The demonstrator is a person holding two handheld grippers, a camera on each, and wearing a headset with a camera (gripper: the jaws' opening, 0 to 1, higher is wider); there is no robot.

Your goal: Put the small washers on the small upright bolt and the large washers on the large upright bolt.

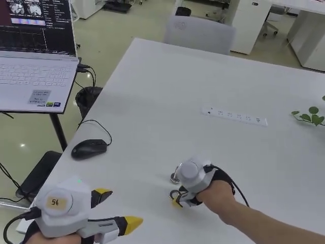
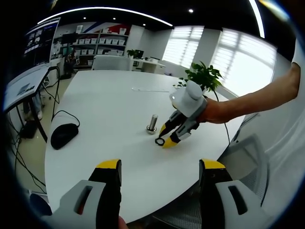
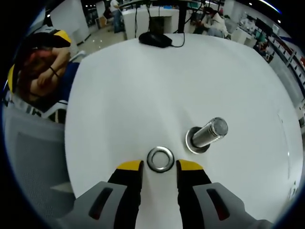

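Washer [image 3: 160,159] flat on table [image 3: 124,86], just beside upright bolt [image 3: 208,133]. Ring at bolt's foot: washer or bolt head, we cannot tell. We judge pick-up step in hand: right gripper [image 3: 160,165] tips flank washer's near edge, jaws apart, nothing clamped. Next move: close squarely, lift, line hole over bolt top. Right hand [image 1: 216,195] low over table, gripper angled down. Left gripper [image 2: 159,164] jaws wide apart, holding nothing, near table edge.

worktop [image 1: 203,86]: plain white, unpatterned. left tongs [image 1: 118,207] and right tongs [image 3: 159,167]: pale grey bodies, black jaws, yellow tips. label [image 1: 56,202] on left tongs: yellow, dark digits. washer [image 3: 149,160] and bolt [image 3: 209,132]: silver metal. mouse [image 1: 89,149]: black. power strip [image 1: 233,116]: white. plant [image 1: 310,116]: green.
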